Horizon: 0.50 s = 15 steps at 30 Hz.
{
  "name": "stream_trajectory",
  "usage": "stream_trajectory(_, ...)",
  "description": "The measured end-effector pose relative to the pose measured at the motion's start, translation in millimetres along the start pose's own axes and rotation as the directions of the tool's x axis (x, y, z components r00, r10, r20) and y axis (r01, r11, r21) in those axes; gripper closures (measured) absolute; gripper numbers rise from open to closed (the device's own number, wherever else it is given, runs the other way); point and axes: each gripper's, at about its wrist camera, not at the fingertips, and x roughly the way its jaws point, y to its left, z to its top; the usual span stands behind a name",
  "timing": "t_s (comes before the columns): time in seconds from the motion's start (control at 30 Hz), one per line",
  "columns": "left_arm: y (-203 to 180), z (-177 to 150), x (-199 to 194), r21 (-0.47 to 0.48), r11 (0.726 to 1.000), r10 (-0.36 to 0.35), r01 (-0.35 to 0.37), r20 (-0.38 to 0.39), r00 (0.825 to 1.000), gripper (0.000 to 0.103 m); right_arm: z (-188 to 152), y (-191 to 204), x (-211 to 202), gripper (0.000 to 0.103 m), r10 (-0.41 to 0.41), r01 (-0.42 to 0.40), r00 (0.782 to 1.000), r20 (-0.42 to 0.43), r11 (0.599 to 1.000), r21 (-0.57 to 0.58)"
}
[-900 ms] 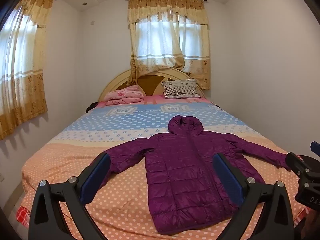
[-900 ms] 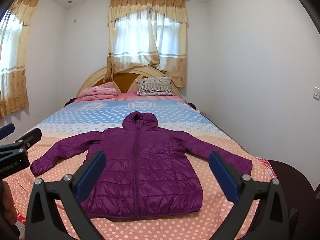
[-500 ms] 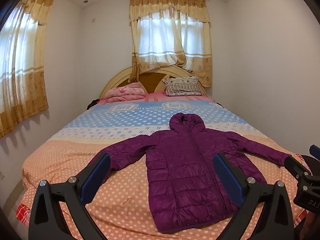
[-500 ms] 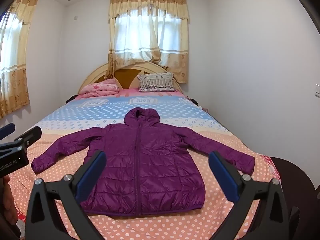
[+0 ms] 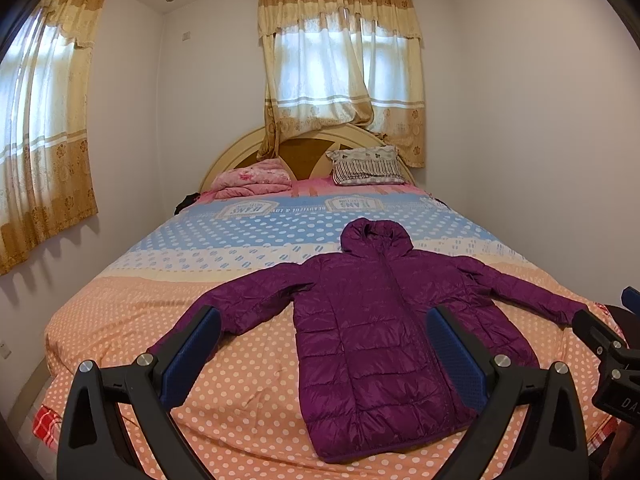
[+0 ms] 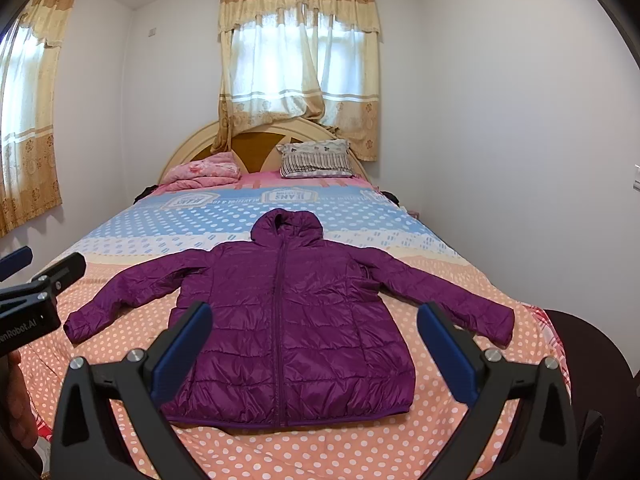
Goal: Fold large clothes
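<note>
A purple hooded puffer jacket (image 5: 384,320) lies flat on the bed, front up, zipped, both sleeves spread out, hood toward the headboard. It also shows in the right wrist view (image 6: 292,312). My left gripper (image 5: 324,320) is open and empty, held above the foot of the bed, short of the jacket's hem. My right gripper (image 6: 314,316) is open and empty, also above the foot of the bed, facing the jacket's hem. The right gripper shows at the right edge of the left wrist view (image 5: 608,344); the left gripper shows at the left edge of the right wrist view (image 6: 36,292).
The bed (image 5: 132,312) has a polka-dot cover, orange near me and blue farther back. A folded pink blanket (image 5: 252,180) and a striped pillow (image 5: 368,166) lie by the headboard. Walls flank both sides of the bed. A dark round object (image 6: 592,356) sits at right.
Both grippers have risen slightly and tilted down, so the jacket sits lower in view and is seen more from above. The jacket has not moved.
</note>
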Motion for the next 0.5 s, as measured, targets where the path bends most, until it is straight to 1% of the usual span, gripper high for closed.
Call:
stream_trajectory(0.17, -5.0, -4.2, 6.8, 0.012, 1.0, -0.01, 0.011, -0.024, 1.0, 0.001, -1.4, 0.0, 0.7, 0.0, -0.001, 0.001, 1.0, -0.002, 1.0, 0.0)
stream_trajectory(0.5, -8.6, -5.6, 7.7, 0.012, 1.0, -0.01, 0.01, -0.019, 1.0, 0.001, -2.4, 0.1, 1.8, 0.0, 0.0, 0.0, 1.0, -0.005, 1.0, 0.001)
